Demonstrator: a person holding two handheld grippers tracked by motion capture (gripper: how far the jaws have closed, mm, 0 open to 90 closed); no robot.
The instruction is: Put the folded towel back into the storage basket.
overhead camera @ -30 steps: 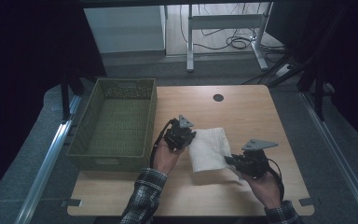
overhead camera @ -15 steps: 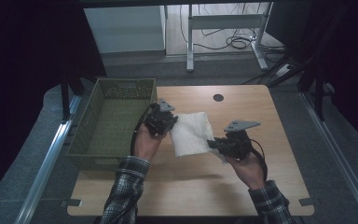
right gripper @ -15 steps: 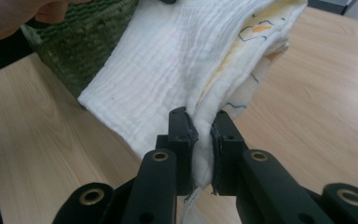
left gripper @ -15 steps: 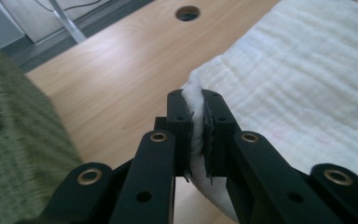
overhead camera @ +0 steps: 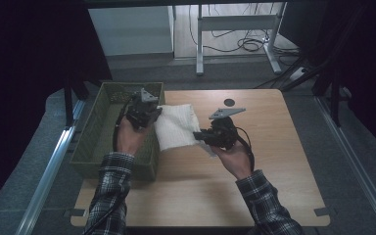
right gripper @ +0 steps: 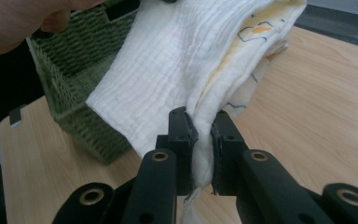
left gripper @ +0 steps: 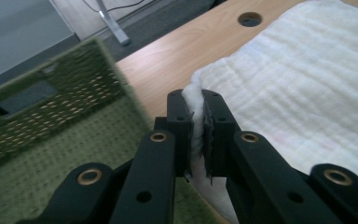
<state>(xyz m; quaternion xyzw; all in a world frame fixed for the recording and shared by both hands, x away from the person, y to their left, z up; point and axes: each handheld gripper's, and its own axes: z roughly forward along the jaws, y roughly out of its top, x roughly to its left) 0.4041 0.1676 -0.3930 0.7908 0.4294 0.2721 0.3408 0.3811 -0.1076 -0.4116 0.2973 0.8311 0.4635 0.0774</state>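
Note:
A folded white cloth (overhead camera: 176,126) hangs in the air between both grippers, just right of the green woven basket (overhead camera: 100,142). My left gripper (overhead camera: 149,117) is shut on the cloth's far left corner, above the basket's right wall. In the left gripper view the cloth (left gripper: 307,88) is pinched between the jaws of the left gripper (left gripper: 197,133), with the basket (left gripper: 51,121) below. My right gripper (overhead camera: 199,135) is shut on the cloth's near right edge. The right gripper view has the right gripper (right gripper: 202,147) clamped on the cloth (right gripper: 177,60), whose inner layers carry a yellow print.
The wooden table (overhead camera: 274,161) has a round cable hole (overhead camera: 229,102) near its far edge. The basket (right gripper: 70,84) stands on the table's left side. Desk legs and cables lie on the floor beyond the table. Dark curtains hang at both sides.
Both hands have lifted the cloth off the table and carried it left and away from the person, toward the basket. The grips have stayed the same.

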